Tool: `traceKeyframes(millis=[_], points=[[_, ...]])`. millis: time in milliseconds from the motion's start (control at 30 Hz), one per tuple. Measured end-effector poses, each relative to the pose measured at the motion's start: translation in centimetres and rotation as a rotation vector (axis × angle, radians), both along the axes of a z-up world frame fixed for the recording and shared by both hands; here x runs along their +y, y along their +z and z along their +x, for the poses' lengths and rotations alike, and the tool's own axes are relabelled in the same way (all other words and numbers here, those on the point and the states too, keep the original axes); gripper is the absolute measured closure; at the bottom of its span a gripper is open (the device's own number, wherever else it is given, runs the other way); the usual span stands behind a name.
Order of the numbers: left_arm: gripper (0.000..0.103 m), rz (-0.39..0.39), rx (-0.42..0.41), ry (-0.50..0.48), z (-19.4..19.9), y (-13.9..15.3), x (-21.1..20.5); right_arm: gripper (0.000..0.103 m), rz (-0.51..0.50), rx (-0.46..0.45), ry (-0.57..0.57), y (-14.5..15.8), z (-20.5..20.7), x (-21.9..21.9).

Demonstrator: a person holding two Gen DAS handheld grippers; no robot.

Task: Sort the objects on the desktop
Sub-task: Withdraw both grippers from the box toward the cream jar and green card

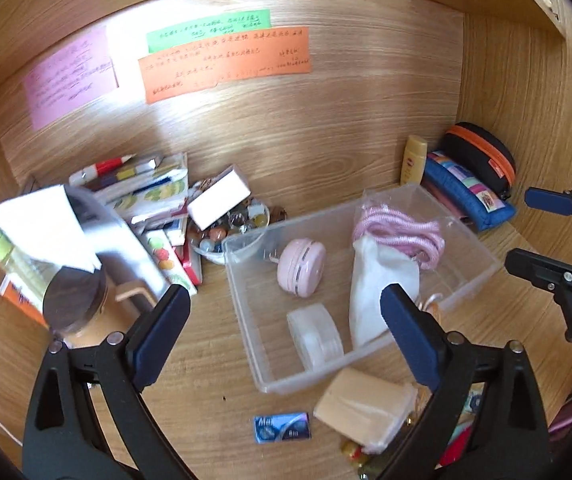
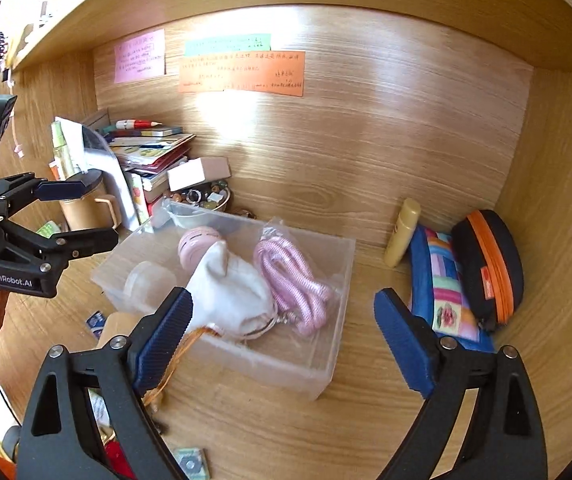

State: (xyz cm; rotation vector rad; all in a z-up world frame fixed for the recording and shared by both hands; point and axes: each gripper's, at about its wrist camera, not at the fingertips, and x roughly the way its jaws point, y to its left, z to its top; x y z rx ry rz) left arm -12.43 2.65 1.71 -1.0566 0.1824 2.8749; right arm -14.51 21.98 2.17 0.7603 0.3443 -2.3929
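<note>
Your left tool (image 1: pixel 286 320) spread wide, empty, above clear plastic box (image 1: pixel 465 236) mid-worktop (image 1: pixel 214 380). Your right tool (image 2: pixel 284 320) likewise gaping, gripping nothing, beside box.

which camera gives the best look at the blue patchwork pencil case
The right wrist view: the pencil case lies close, its patchwork panel and flower patch clear, though the right gripper's finger covers its lower corner. The left wrist view shows it small, far right.
</note>
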Motion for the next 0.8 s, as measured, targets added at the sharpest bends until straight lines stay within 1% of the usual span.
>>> traceKeyframes(millis=[200, 333, 400, 567, 633, 700, 800], points=[[0.006, 0.005, -0.017, 0.019, 2.3, -1.4, -0.4, 0.012, -0.007, 0.004, 0.024, -1.1, 3.0, 0.5], [0.006, 0.012, -0.031, 0.023, 3.6, -2.3, -0.5, 0.012, 0.023, 0.023, 0.030, -2.1, 5.0, 0.6], [0.006, 0.017, -0.045, 0.024, 4.0, -2.8, -0.5, 0.012, 0.029, 0.013, 0.034, -2.9, 5.6, 0.8], [0.006, 0.043, -0.074, 0.011, 5.0, -4.2, -0.3, 0.012, 0.033, -0.049, 0.037, -5.6, 6.5, 1.5], [0.006, 0.036, -0.096, -0.010, 5.3, -5.0, 0.0, 0.012, 0.038, -0.076, 0.028, -6.7, 6.5, 1.8], [0.006, 0.032, -0.117, -0.014, 5.5, -5.9, 0.2, 0.012, 0.034, -0.113, 0.012, -7.9, 6.1, 2.2], [0.006, 0.056, -0.144, -0.017, 5.8, -6.8, 0.4, 0.013, 0.020, -0.176, 0.002, -9.2, 5.6, 2.8]])
